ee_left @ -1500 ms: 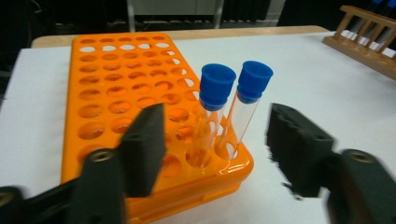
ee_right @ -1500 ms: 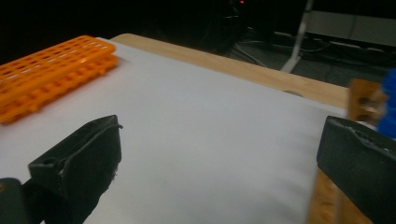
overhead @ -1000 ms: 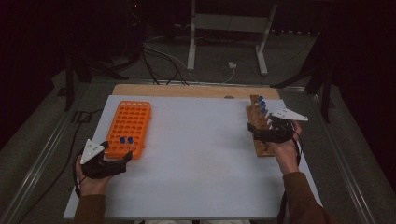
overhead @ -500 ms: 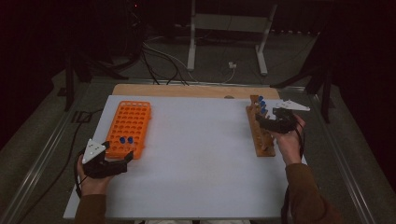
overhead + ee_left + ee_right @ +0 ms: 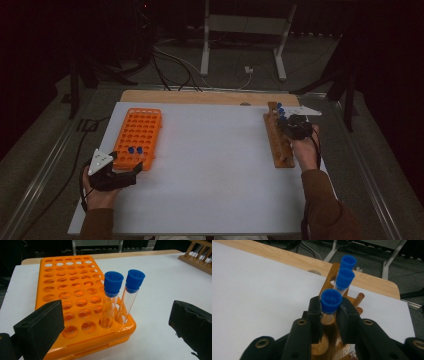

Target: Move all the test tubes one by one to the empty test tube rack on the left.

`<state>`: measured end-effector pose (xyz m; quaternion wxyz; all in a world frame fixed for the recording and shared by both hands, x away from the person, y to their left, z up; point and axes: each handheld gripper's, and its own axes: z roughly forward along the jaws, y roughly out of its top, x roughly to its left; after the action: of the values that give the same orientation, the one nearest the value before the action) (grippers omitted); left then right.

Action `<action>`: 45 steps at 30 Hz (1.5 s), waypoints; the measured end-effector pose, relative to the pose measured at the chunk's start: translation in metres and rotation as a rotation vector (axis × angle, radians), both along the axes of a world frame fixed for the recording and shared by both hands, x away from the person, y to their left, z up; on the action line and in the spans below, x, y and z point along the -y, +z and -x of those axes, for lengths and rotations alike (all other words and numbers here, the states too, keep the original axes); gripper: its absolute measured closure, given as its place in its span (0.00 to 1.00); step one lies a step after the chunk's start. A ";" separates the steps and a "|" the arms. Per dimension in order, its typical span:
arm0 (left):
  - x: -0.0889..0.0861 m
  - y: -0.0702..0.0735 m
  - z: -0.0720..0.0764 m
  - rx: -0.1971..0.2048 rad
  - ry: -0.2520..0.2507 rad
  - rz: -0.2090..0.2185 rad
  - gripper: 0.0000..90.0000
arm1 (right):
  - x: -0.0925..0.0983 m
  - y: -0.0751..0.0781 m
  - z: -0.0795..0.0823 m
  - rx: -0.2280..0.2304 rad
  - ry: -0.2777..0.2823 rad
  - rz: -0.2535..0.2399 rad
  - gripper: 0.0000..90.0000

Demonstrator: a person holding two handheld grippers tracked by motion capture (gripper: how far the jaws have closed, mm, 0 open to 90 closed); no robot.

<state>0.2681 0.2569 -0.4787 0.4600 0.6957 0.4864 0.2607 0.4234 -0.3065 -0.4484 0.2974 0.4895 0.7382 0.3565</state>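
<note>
An orange tube rack (image 5: 137, 137) (image 5: 75, 297) lies at the table's left with two blue-capped clear tubes (image 5: 120, 297) (image 5: 134, 149) standing upright in its near corner. My left gripper (image 5: 122, 172) (image 5: 115, 327) rests just in front of that corner, open, its jaws wide on either side of the tubes and apart from them. A wooden tube rack (image 5: 278, 140) (image 5: 332, 340) stands at the right with three blue-capped tubes. My right gripper (image 5: 290, 125) (image 5: 329, 315) has just been closing and its pads now press on the nearest tube (image 5: 330, 301), just under the cap.
A wooden board edge (image 5: 200, 96) runs along the far side of the white table top (image 5: 210, 165). Cables and a metal stand's legs (image 5: 240, 45) lie on the floor beyond. Two more capped tubes (image 5: 345, 271) stand behind the gripped one.
My right gripper has moved away along the wooden rack toward its far end and its jaws have closed on the nearest blue-capped tube. The left hand has stayed where it was.
</note>
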 end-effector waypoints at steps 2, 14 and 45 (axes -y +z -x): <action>0.000 0.000 0.000 -0.001 -0.001 -0.001 0.01 | -0.001 0.000 -0.002 -0.005 0.000 -0.005 0.84; -0.001 -0.001 0.000 -0.004 -0.002 0.001 0.01 | -0.004 -0.004 -0.010 -0.030 -0.011 -0.016 0.84; 0.000 -0.001 0.000 -0.009 -0.007 0.000 0.01 | 0.006 0.019 0.004 0.037 -0.005 -0.074 0.86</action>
<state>0.2681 0.2567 -0.4802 0.4587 0.6986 0.4858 0.2561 0.4196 -0.3121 -0.4299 0.2937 0.4952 0.7177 0.3917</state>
